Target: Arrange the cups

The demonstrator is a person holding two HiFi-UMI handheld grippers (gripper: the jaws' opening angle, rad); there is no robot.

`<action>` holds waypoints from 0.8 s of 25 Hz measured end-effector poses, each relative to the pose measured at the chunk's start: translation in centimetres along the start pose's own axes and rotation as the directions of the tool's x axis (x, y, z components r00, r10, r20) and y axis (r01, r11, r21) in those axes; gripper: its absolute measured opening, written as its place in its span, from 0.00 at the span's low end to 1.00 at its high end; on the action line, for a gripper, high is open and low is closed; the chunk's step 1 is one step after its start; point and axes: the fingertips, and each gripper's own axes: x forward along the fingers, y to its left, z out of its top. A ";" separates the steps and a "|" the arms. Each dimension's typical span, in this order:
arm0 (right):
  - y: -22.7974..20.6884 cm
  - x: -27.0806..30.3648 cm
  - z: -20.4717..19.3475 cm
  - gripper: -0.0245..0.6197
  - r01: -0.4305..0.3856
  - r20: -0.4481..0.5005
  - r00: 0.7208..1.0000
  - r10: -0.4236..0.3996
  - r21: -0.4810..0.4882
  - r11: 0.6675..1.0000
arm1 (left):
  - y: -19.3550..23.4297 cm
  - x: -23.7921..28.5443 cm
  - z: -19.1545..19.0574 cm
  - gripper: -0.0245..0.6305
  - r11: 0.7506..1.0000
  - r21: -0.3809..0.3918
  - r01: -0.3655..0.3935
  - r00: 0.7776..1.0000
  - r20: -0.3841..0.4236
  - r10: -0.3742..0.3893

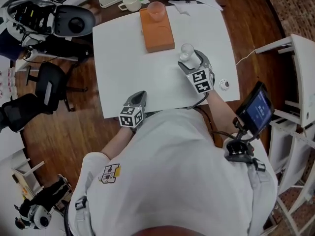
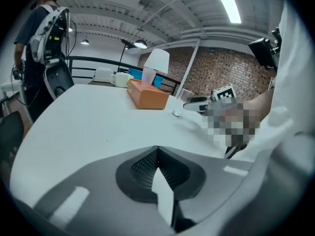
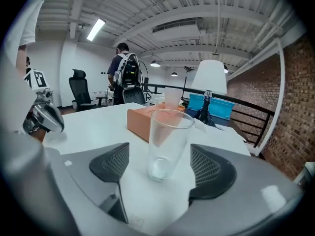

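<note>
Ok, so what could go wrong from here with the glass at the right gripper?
The clear glass stands upright, untouched, between the pads of the open right gripper; closing off-centre or swinging sideways could tip it. Its smooth wall could slip from a weak grip. Beyond it sits the orange box with a pink cup on top; pushing forward might knock them.

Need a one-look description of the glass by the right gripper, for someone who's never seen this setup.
On the white table, look just near-right of the orange box. A tall glass stands upright there between the open jaws of the right gripper, touched by neither pad. It is the only clear, colourless one: the cup on the box is pink, the mug beyond is white.
</note>
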 end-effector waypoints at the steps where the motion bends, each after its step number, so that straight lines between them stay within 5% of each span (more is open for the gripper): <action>1: 0.0 0.6 0.1 0.66 -0.011 -0.002 1.000 0.011 -0.007 1.000 | 0.1 -0.1 -0.1 0.04 1.000 -0.006 -0.008 1.000 -0.005 0.008; 6: -0.2 3.2 0.4 0.66 -0.037 -0.012 0.999 0.036 -0.029 0.999 | -0.1 -0.6 -1.1 0.04 0.999 -0.014 -0.030 0.998 -0.054 0.029; 10: -1.0 3.6 0.7 0.50 0.000 0.011 1.000 0.000 -0.040 0.999 | -1.1 -1.2 -2.3 0.04 1.000 -0.009 -0.030 0.995 -0.093 0.029; 20: 0.0 3.3 0.6 0.49 -0.024 0.007 1.000 0.024 -0.024 0.999 | -1.2 -1.3 -3.0 0.04 1.000 0.000 -0.026 0.994 -0.102 0.026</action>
